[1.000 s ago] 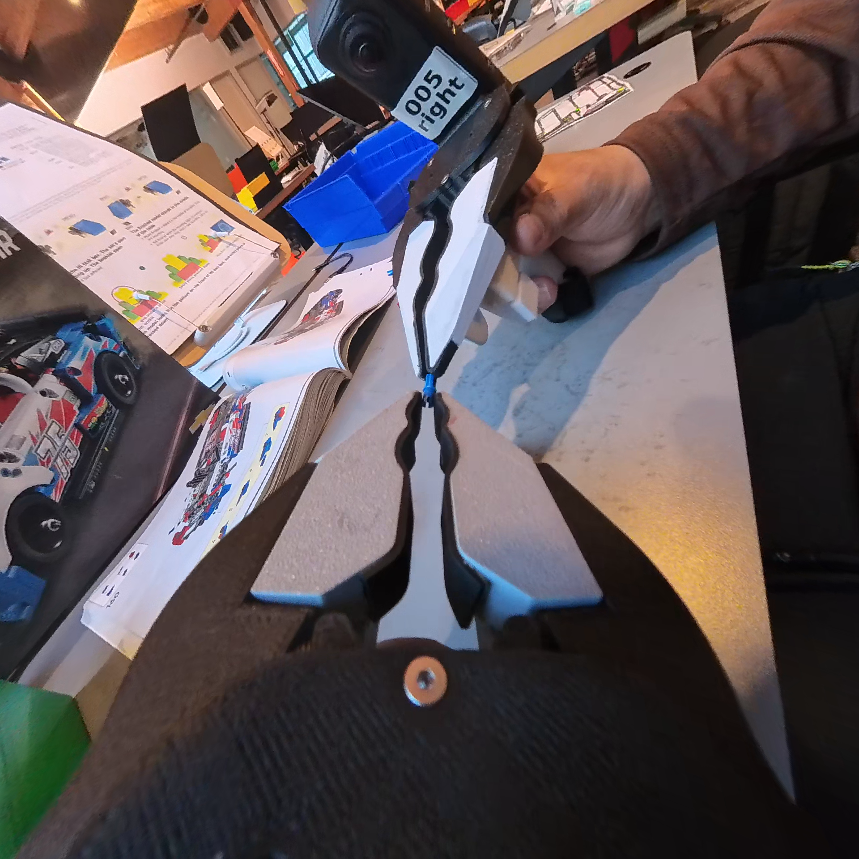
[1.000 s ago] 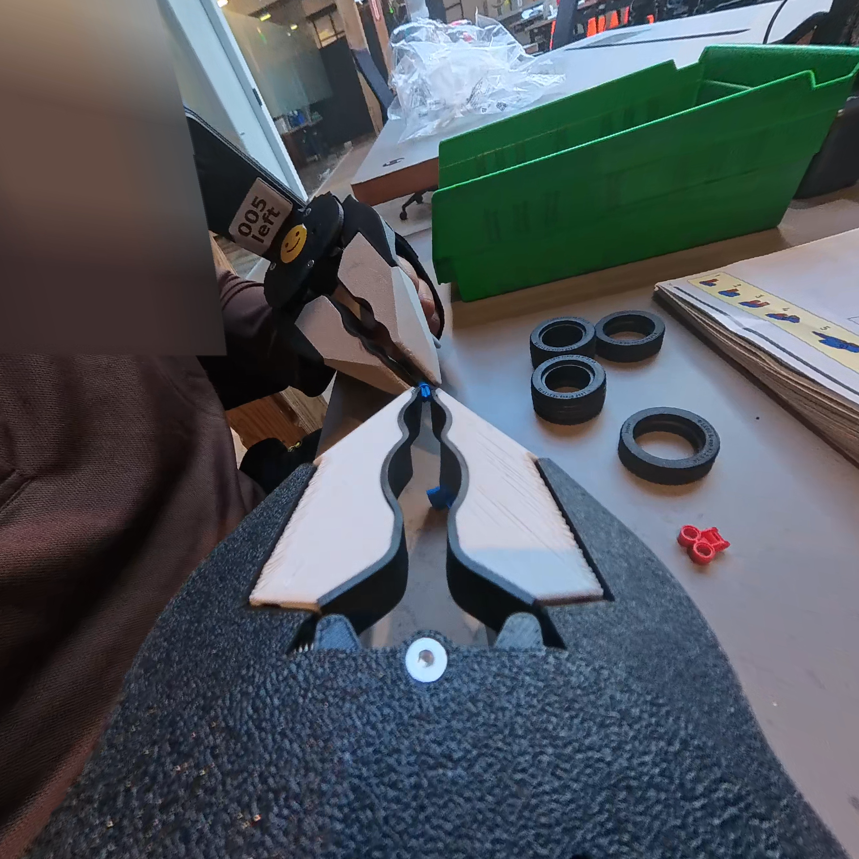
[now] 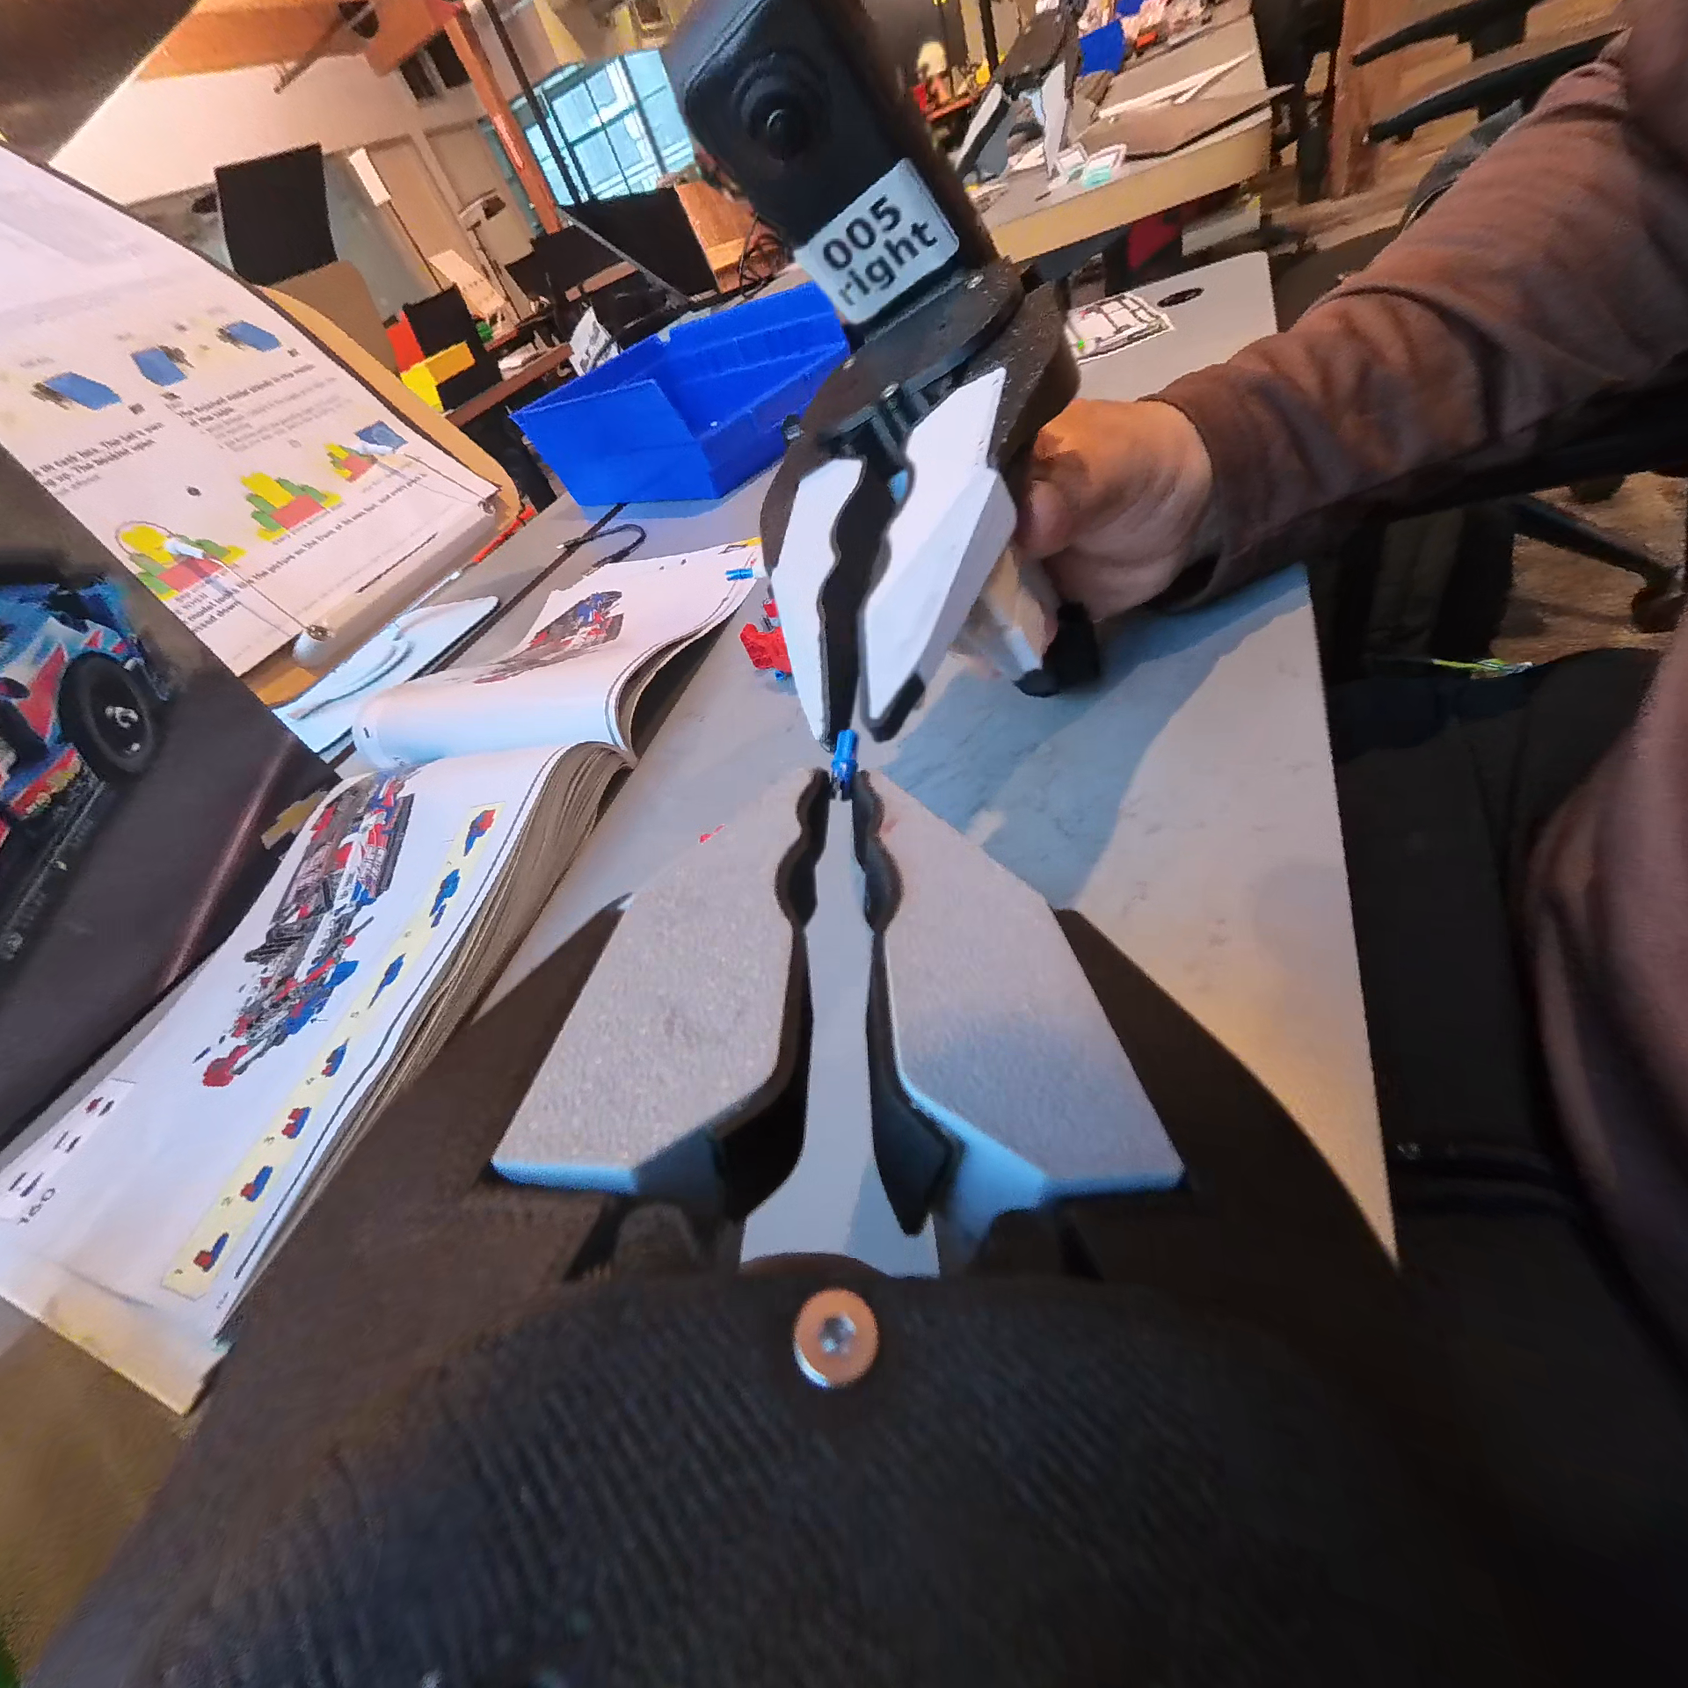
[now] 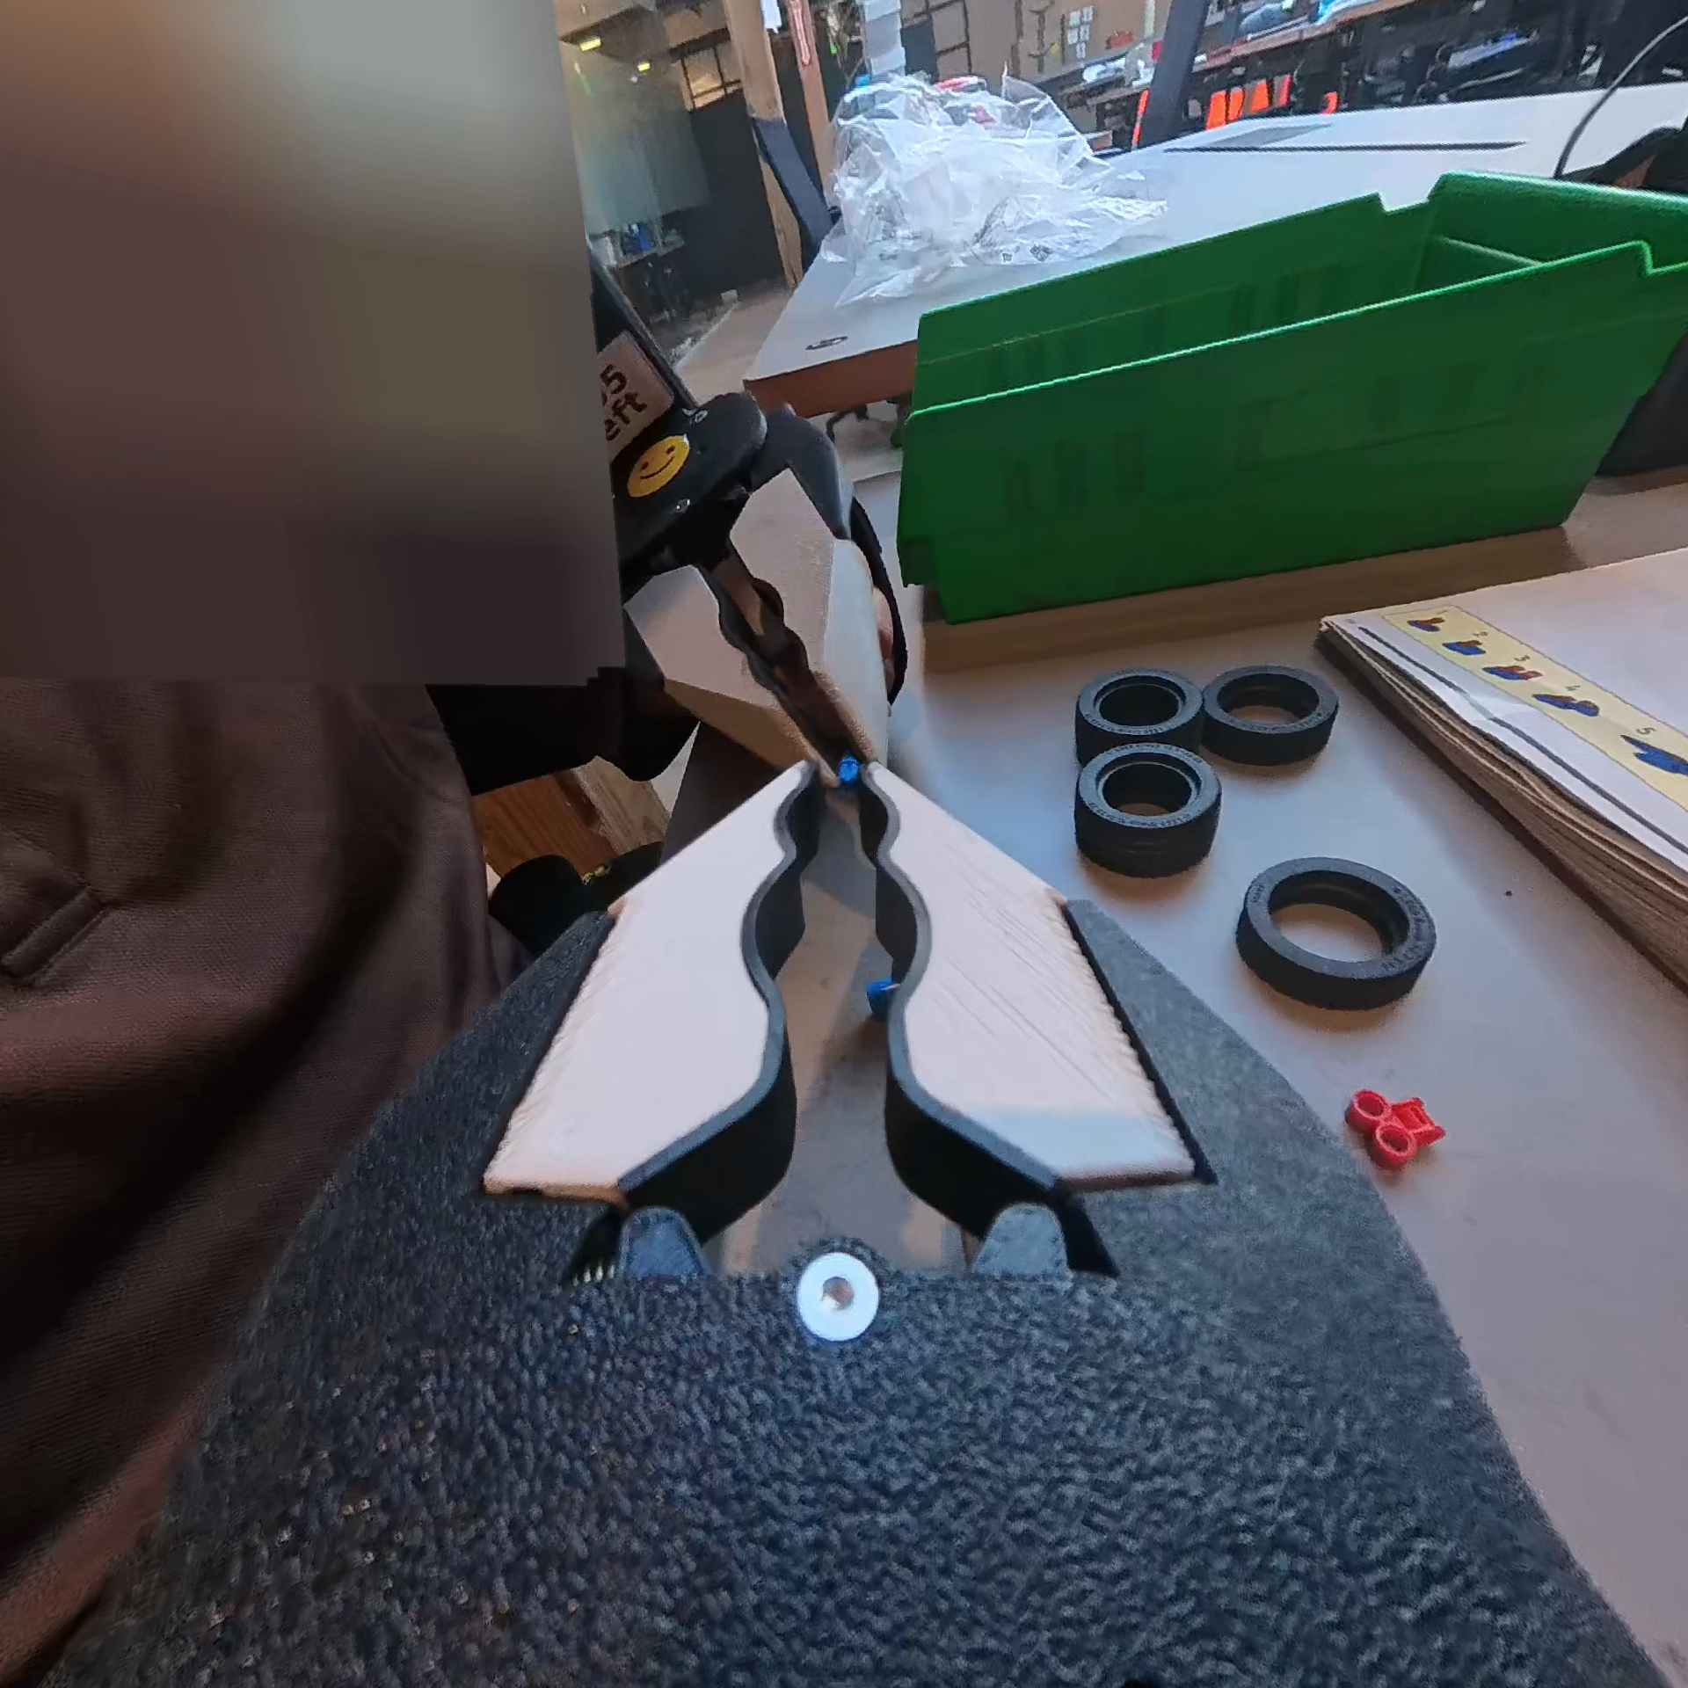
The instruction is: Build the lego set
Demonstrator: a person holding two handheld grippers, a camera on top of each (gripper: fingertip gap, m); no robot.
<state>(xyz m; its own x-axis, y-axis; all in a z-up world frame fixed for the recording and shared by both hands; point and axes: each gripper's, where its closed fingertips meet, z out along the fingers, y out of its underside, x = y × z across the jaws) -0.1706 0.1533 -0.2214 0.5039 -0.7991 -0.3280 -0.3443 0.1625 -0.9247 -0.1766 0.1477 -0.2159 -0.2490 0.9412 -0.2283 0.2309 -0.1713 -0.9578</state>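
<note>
A small blue pin (image 3: 843, 754) hangs in the air between two grippers that meet tip to tip. My left gripper (image 3: 840, 785) is shut on its lower end. My right gripper (image 3: 854, 733) comes down from above with its tips closed around the upper end. In the right wrist view the pin (image 4: 848, 765) sits at my right gripper's tips (image 4: 838, 776), with the left gripper (image 4: 845, 754) reaching in from behind. A second small blue piece (image 4: 879, 991) lies on the table under the right fingers. The open instruction booklet (image 3: 365, 959) lies to the left.
Several black tyres (image 4: 1142, 799) and a red connector (image 4: 1393, 1128) lie on the table right of the grippers. A green bin (image 4: 1279, 438) stands behind them, with plastic bags (image 4: 959, 183) beyond it. A blue bin (image 3: 694, 411), red parts (image 3: 763, 639) and the set's box (image 3: 91, 731) show in the left wrist view. My left and right fingertips are right by each other.
Both grippers stay tip to tip on the blue pin. The right gripper has shifted slightly, and red parts now show behind it.
</note>
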